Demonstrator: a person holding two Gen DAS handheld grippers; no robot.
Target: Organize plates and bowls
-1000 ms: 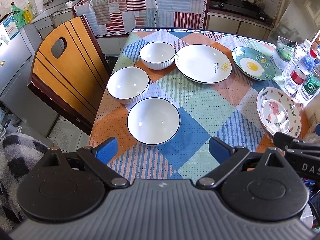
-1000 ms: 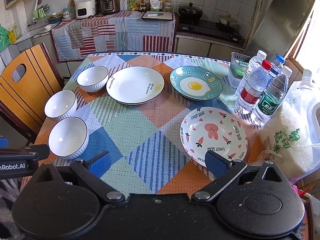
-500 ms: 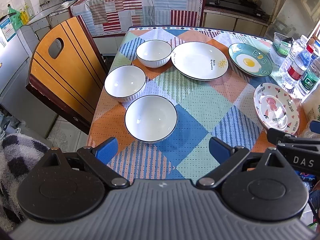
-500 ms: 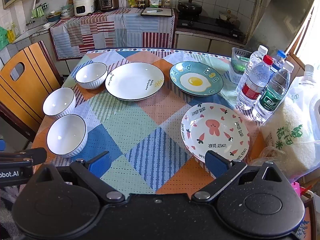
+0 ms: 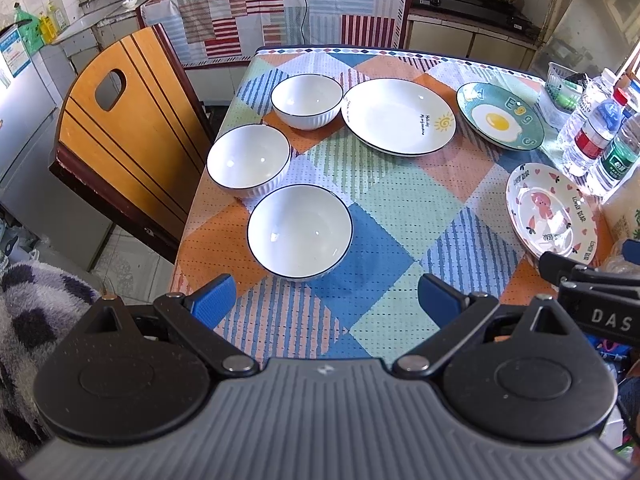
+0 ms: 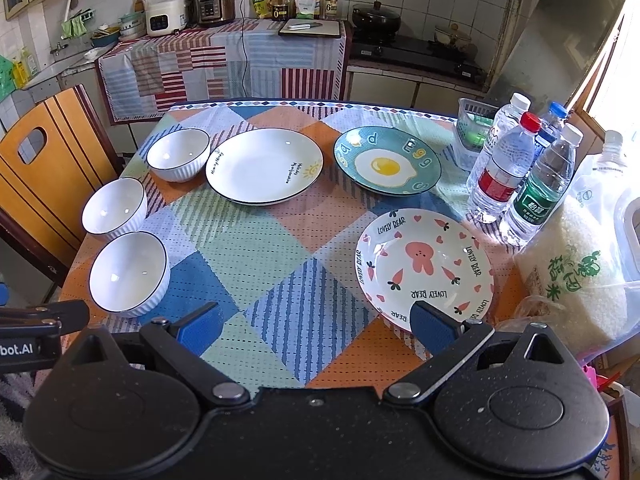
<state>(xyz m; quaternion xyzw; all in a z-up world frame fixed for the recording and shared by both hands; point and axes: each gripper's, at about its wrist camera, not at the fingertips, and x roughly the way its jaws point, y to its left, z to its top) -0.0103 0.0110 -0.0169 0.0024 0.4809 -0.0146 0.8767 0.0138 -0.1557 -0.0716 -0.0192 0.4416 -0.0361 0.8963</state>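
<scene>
Three white bowls stand along the table's left side: near (image 5: 300, 232), middle (image 5: 248, 160) and far (image 5: 307, 100). A large white plate (image 5: 398, 116), a teal egg plate (image 5: 500, 120) and a pink bear plate (image 5: 550, 212) lie to the right. My left gripper (image 5: 326, 302) is open and empty above the near edge, just short of the near bowl. My right gripper (image 6: 316, 326) is open and empty, its right finger (image 6: 430, 326) over the near rim of the bear plate (image 6: 424, 264). The bowls also show in the right wrist view, the near one (image 6: 128, 272) at the left.
Several water bottles (image 6: 520, 176), a small plastic basket (image 6: 476, 128) and a bag of rice (image 6: 576, 280) crowd the table's right edge. A wooden chair (image 5: 116, 132) stands against the left side. The checked tablecloth (image 5: 392, 208) covers the table.
Both grippers have drawn back and risen slightly, so the dishes look a little farther. Nothing was grasped or moved.
</scene>
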